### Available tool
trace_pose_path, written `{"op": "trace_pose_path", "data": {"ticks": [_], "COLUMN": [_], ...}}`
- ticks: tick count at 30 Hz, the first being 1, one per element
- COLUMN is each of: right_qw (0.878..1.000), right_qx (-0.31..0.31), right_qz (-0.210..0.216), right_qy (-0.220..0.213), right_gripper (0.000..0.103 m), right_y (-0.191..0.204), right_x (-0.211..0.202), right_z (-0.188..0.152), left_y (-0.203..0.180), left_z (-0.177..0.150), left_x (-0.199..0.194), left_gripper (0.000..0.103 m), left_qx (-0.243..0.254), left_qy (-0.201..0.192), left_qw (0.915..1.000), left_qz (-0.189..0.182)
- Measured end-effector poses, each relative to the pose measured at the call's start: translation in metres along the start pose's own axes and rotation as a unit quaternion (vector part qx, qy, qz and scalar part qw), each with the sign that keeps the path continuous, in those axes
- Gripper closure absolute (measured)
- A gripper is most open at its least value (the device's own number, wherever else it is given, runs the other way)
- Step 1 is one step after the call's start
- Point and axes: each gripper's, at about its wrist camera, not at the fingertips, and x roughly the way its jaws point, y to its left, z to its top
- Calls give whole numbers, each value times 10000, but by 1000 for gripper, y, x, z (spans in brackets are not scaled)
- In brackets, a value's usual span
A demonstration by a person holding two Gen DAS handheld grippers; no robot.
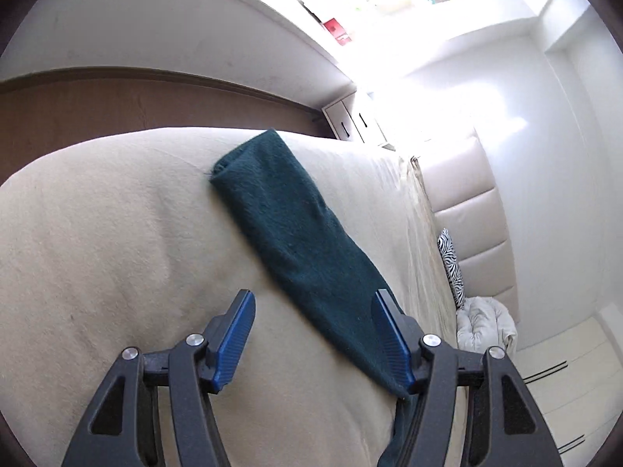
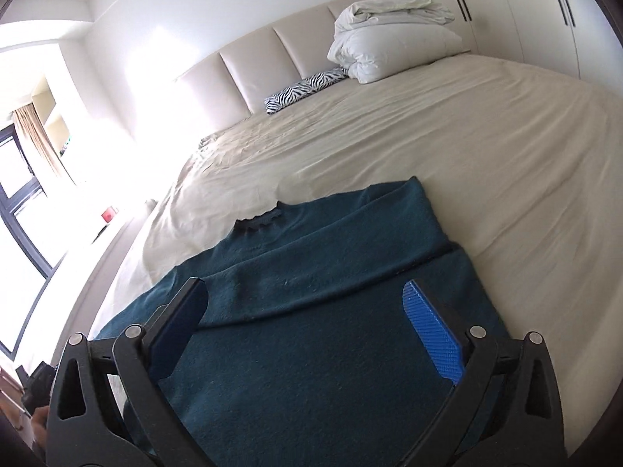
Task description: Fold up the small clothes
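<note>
Right, dark teal sweater (image 2: 311, 311) flat on cream bedsheet (image 2: 428, 136), neckline toward headboard (image 2: 272, 58), one sleeve (image 1: 292, 233) stretched out sideways; left gripper (image 1: 313, 327) jaws apart, nothing pinched (sleeve passes under one finger); right gripper (image 2: 303, 311) jaws wide above sweater body, empty; duvet (image 2: 389, 39), zebra pillow (image 2: 303, 89) by headboard

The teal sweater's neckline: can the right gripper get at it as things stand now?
Probably yes. The right gripper hangs with jaws open over the teal sweater, and nothing lies between it and the neckline further up the bed.
</note>
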Motion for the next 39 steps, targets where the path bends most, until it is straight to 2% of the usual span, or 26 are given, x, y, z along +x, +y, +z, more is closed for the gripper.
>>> {"op": "trace_pose_path", "data": {"ticks": [2,5,8,14,16,18,19,21,23,26,28,30,32,34,37,39], "right_qw": [9995,9973,9940,9878,9872,9868,9866,9861,9857,9838,9824,9806,9786,9765,9748,9733], "right_qx": [145,487,855,1363,1400,1417,1423,1434,1471,1600,1697,1810,1933,2052,2166,2243], "right_qz": [242,490,642,730,727,748,760,795,793,781,749,733,690,637,523,488], "right_qy": [142,235,233,189,222,239,246,248,237,226,209,185,178,157,105,53], "right_gripper": [1,2,6,11,14,18,18,22,23,26,26,26,26,26,26,26], "right_y": [7,6,-4,-22,-26,-28,-30,-33,-38,-51,-62,-75,-89,-103,-124,-138], "right_x": [3,-2,-6,-7,-3,-2,-2,-1,-1,-1,-1,-2,-3,-6,-12,-17], "right_z": [-7,-12,-10,-11,-11,-12,-12,-13,-13,-17,-21,-24,-28,-31,-34,-35], "left_y": [12,17,28,38,41,44,42,32,14,-31,-67,-108,-153,-192,-245,-273], "left_z": [9,20,33,46,48,50,49,47,44,31,14,-8,-39,-79,-145,-193], "left_x": [3,14,32,46,50,55,60,62,64,69,76,86,99,110,131,143], "left_gripper": [38,38,38,41,54,83,88,95,95,95,95,95,95,95,95,95], "left_qx": [-433,-829,-1474,-2105,-2254,-2265,-2175,-1900,-1565,-706,-77,662,1456,2176,3183,3811], "left_qy": [-41,-182,-202,-345,-363,-276,-239,-244,-234,-181,-57,74,267,430,733,914], "left_qw": [9989,9959,9876,9752,9722,9728,9754,9815,9874,9968,9993,9970,9882,9745,9448,9197], "left_qz": [-194,-325,-504,-586,-528,-397,-253,-52,57,315,364,405,391,330,246,241]}}
